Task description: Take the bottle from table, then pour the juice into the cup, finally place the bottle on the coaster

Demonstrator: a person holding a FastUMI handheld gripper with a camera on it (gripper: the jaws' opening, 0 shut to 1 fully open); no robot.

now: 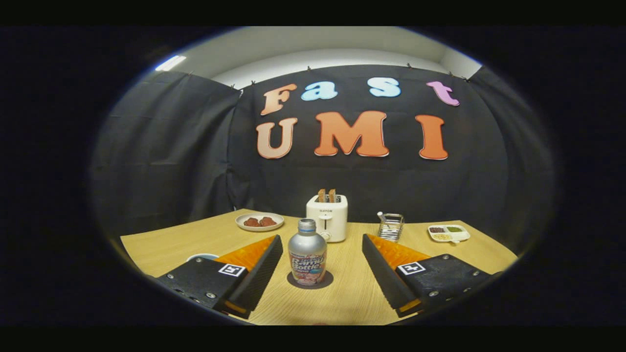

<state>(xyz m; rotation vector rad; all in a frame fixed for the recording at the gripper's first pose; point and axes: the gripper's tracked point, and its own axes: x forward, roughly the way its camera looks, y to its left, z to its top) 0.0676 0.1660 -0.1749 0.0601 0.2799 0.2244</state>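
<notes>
The bottle (307,257) stands upright on a dark coaster (310,282) on the bench (352,293), between the wide-open, empty tongs (323,266). A cup (202,256) peeks out behind the left finger. Whether this is approach or release cannot be told; a grasp would need the fingers closing on the bottle's body.
</notes>
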